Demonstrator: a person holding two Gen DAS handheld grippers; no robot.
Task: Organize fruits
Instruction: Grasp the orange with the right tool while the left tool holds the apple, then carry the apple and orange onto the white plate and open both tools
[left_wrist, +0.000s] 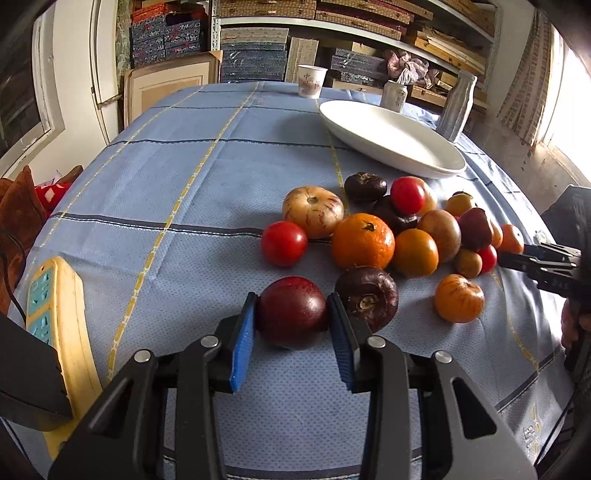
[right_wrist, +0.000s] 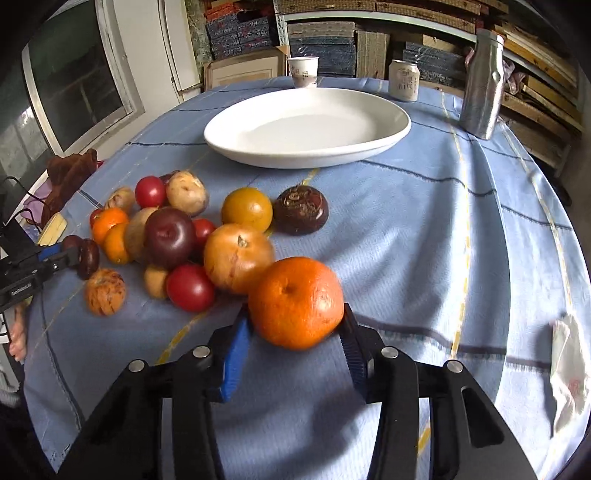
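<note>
A pile of mixed fruits (left_wrist: 399, 229) lies on the blue tablecloth: tomatoes, oranges, dark plums, striped melons. My left gripper (left_wrist: 291, 314) is shut on a dark red plum (left_wrist: 291, 312) at the near edge of the pile, beside a dark purple fruit (left_wrist: 367, 295). My right gripper (right_wrist: 295, 306) is shut on a large orange (right_wrist: 295, 302) next to a striped yellow fruit (right_wrist: 238, 256). An empty white plate (right_wrist: 306, 125) sits beyond the pile; it also shows in the left wrist view (left_wrist: 388, 136).
A paper cup (right_wrist: 303, 72), a can (right_wrist: 403, 85) and a metal bottle (right_wrist: 482, 85) stand behind the plate. A yellow power strip (left_wrist: 62, 317) lies at the table's left edge. A white crumpled wrapper (right_wrist: 569, 373) lies at the right. Shelves of boxes fill the background.
</note>
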